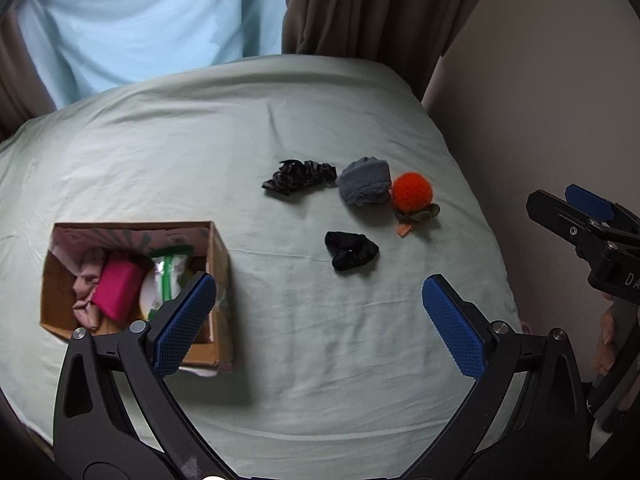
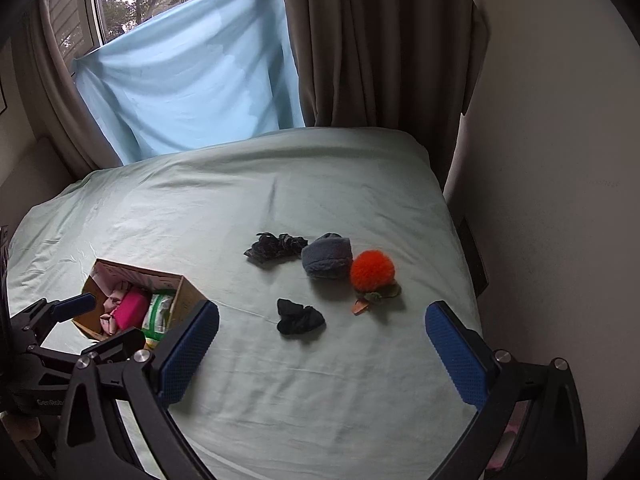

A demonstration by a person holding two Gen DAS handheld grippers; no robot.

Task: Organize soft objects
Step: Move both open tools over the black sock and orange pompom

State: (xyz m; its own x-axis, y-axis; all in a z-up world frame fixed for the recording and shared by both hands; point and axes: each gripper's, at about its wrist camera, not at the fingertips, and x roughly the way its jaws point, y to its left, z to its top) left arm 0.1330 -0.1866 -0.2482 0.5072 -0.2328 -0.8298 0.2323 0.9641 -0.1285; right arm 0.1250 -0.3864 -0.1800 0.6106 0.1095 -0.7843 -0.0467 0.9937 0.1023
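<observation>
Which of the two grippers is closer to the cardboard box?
Left. The left gripper has one finger over the cardboard box; the right gripper is off to the box's right.

Both tongs are built alike: the left tongs (image 1: 318, 322) and right tongs (image 2: 322, 354) are formed of black curved arms tipped with blue cross-hatched pads (image 1: 184, 322), pinned with silver round screws (image 1: 137, 326). White lettering is printed at 9 o'clock on the left body.
</observation>
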